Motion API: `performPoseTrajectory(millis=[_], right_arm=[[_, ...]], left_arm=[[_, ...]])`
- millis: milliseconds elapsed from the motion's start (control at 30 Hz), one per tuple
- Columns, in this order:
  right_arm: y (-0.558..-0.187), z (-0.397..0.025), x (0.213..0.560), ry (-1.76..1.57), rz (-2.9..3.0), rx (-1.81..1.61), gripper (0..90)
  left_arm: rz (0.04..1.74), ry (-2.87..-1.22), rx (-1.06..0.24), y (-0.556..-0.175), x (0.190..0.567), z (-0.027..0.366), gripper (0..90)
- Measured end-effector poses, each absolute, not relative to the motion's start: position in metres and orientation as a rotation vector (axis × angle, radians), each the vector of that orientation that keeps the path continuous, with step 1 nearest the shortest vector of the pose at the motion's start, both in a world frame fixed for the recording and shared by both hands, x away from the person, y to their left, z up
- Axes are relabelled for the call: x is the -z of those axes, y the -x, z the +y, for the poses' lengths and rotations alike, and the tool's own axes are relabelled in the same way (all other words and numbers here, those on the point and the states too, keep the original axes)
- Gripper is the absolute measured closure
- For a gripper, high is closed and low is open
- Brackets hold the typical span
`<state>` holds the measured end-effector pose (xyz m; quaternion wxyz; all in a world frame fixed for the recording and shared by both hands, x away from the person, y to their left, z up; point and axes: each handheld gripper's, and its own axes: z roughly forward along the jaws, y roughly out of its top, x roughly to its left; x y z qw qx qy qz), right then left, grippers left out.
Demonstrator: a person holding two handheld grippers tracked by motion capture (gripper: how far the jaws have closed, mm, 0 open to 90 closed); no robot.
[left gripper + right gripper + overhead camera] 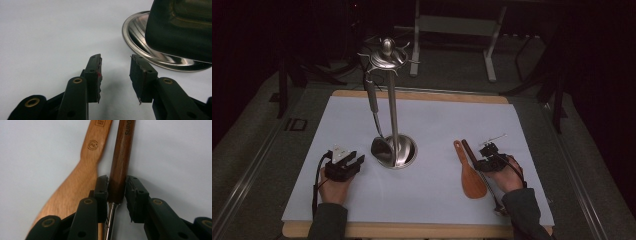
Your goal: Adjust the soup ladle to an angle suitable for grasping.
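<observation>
The dark-handled utensil (121, 157) lies on the white table (427, 120) touching the wooden spatula (82, 175), and the right gripper (117, 187), pinching its handle's end loosely, may drag the spatula along.

The high view is dim, with dark surroundings fading to black toward 10 and 2 o'clock; the white rectangular table mat (437, 120) is the brightest area. The polished steel utensil stand (393, 125) carries small glints on its top and base. In the left gripper view, the shiny round steel base (150, 53) shows streaked glare and is soft at 2 o'clock. Both gripper views are evenly lit, with faint shadows under the jaws.
</observation>
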<state>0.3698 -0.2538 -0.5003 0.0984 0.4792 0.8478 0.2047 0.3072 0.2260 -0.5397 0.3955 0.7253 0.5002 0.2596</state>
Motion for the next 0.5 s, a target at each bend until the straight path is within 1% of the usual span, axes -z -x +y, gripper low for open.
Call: performPoseTrajectory(millis=[267, 500], right_arm=[[-0.369, -0.264, 0.497, -1.279, 2.54, -0.468, 73.3], [-0.372, -0.273, 0.494, -1.314, 2.56, -0.47, 73.2]], left_arm=[[1.268, -1.839, -0.658, -0.307, 0.54, 0.226, 61.6], [1.27, -1.84, -0.656, -0.307, 0.54, 0.226, 61.6]])
